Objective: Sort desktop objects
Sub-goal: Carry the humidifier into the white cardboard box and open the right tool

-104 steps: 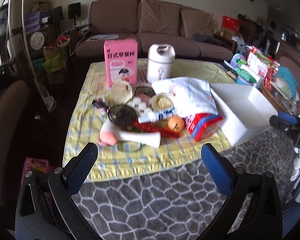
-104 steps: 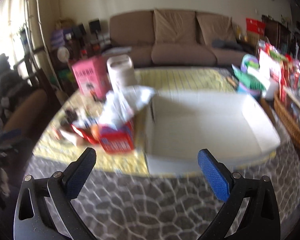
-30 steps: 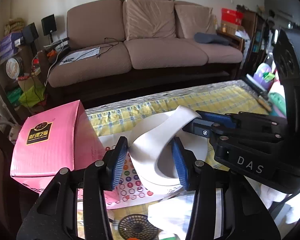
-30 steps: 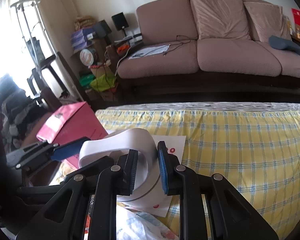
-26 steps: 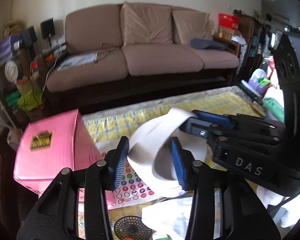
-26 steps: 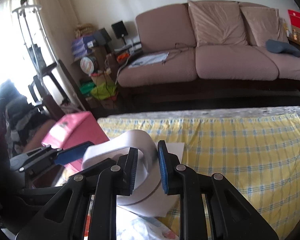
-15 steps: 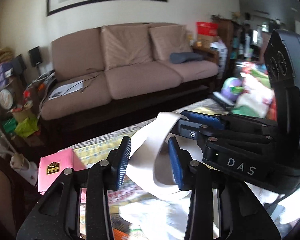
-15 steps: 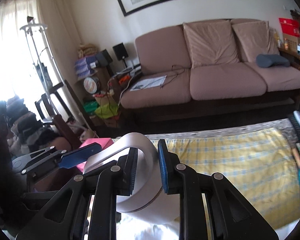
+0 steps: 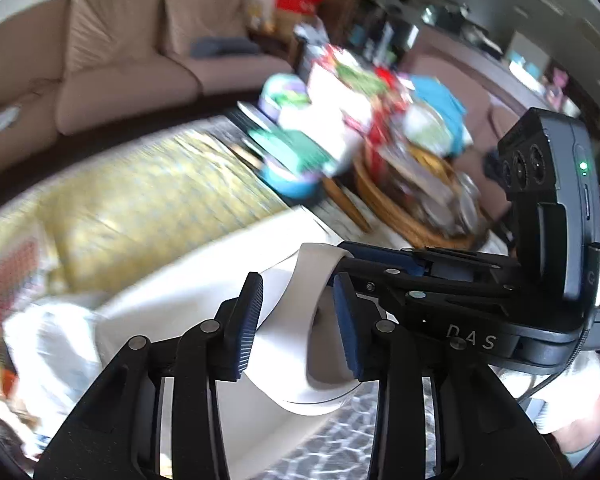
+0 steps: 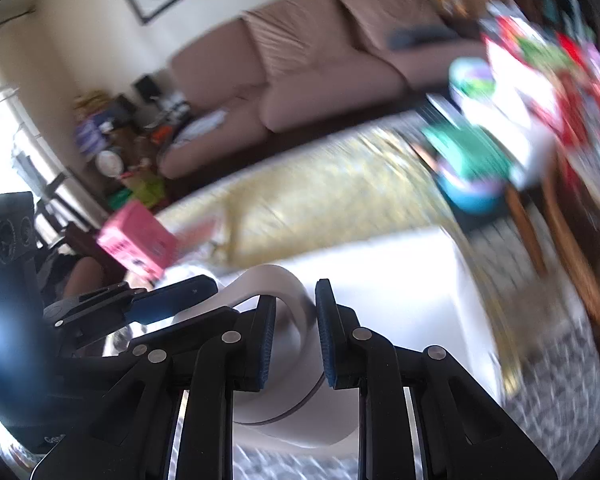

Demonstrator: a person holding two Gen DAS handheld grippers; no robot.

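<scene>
in the left wrist view a strip of pink and a white crumpled bag point(image 9: 48, 344) sit at the far left edge, too blurred to read; next to them the yellow checked cloth point(image 9: 148, 208) runs across the table toward the brown sofa point(image 9: 112, 80) behind. lower and toward the middle, the left gripper point(image 9: 298, 320) pinches the arched handle of the white jug point(image 9: 300, 344), its blue pads pressed on either side of the band, the jug held up over the open white box point(image 9: 204, 280). the right gripper point(image 9: 384, 258) comes in from the right and grips the same handle near its top. further right a wicker basket point(image 9: 404, 216) and a heap of colourful packets lie smeared by motion. in the right wrist view the pink carton point(image 10: 138, 240) stands at the left on the cloth point(image 10: 332, 192), with the left gripper point(image 10: 172, 298) reaching in below it to the jug point(image 10: 284, 360); in the middle the right gripper point(image 10: 294, 332) is clamped tight on the handle band, with the white box point(image 10: 404, 280) just beyond, and a teal bowl point(image 10: 472, 196) blurred at the right.
</scene>
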